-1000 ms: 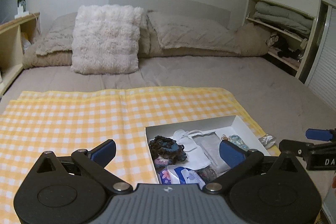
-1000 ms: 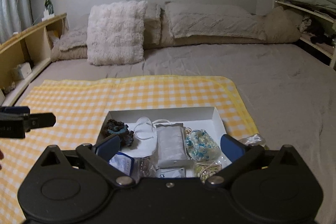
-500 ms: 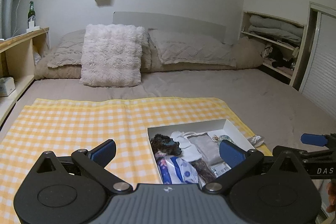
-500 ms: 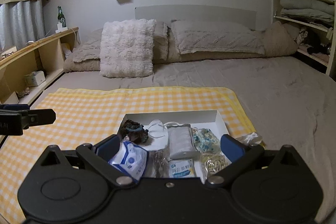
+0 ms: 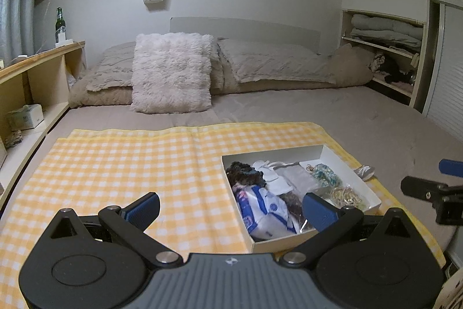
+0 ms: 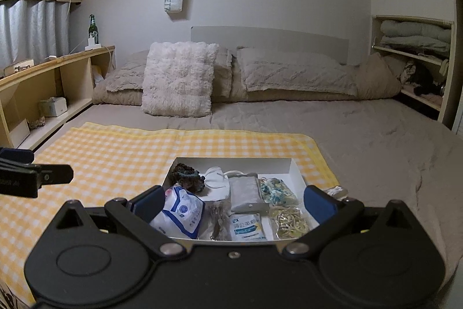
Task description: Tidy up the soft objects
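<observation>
Over the last second both tools have lifted and drawn back from the white box [image 6: 295, 168] on the yellow checked cloth [image 5: 121, 164]. The left tool [image 5: 231, 209] and right tool [image 6: 234, 200] are spread wide, holding nothing. The soft objects [image 6: 243, 190] lie packed in the box, so this fits either finished sorting or a survey before picking; a small wrapper [image 5: 365, 171], perhaps plastic, lies just outside.

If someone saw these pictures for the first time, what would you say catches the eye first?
Probably the yellow checked cloth spread over the near half of the bed, with the white box of small soft items on its right part. Behind it, a fluffy white cushion leans against the beige pillows at the headboard. Both open tools, left and right, frame the foreground.
</observation>
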`<action>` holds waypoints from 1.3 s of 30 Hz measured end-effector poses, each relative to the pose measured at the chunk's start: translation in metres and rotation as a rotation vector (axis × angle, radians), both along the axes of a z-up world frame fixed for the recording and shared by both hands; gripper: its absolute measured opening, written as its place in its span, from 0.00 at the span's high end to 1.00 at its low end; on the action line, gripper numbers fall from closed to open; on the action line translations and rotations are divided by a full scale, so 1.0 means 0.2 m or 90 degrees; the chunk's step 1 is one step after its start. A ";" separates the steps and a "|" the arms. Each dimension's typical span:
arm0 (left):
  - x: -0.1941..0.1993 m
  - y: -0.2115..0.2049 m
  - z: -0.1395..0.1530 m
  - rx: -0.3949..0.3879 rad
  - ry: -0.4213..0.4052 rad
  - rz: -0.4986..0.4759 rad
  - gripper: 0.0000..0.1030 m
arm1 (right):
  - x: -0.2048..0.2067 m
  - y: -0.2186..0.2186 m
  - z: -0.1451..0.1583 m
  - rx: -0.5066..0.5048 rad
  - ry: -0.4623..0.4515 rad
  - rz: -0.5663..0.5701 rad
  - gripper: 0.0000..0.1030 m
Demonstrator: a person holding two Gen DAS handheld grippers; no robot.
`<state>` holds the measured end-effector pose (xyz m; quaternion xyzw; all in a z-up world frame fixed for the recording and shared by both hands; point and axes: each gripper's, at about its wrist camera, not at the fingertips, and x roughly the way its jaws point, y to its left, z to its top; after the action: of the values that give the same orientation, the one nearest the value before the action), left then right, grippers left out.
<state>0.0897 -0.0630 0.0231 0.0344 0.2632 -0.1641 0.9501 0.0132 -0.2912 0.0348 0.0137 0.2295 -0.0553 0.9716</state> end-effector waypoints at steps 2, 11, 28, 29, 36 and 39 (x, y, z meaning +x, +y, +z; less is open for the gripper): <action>-0.03 0.01 -0.01 0.003 -0.003 0.002 0.00 | -0.02 0.01 -0.01 -0.004 -0.001 -0.005 0.00; -0.13 0.04 -0.06 0.018 -0.029 0.018 0.00 | -0.08 0.05 -0.03 -0.012 -0.010 0.002 0.00; -0.19 0.05 -0.06 0.029 -0.046 0.019 0.00 | -0.11 0.06 -0.04 -0.020 -0.020 0.000 0.00; -0.19 0.05 -0.06 0.029 -0.046 0.019 0.00 | -0.11 0.06 -0.04 -0.019 -0.020 0.001 0.00; -0.17 0.06 -0.06 0.029 -0.044 0.023 0.00 | -0.11 0.07 -0.04 -0.021 -0.019 0.002 0.00; -0.17 0.06 -0.06 0.030 -0.044 0.024 0.00 | -0.11 0.06 -0.04 -0.022 -0.019 0.005 0.00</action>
<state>0.0553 -0.0516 0.0117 0.0571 0.2346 -0.1386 0.9605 -0.0082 -0.2784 0.0267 -0.0033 0.2137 -0.0549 0.9753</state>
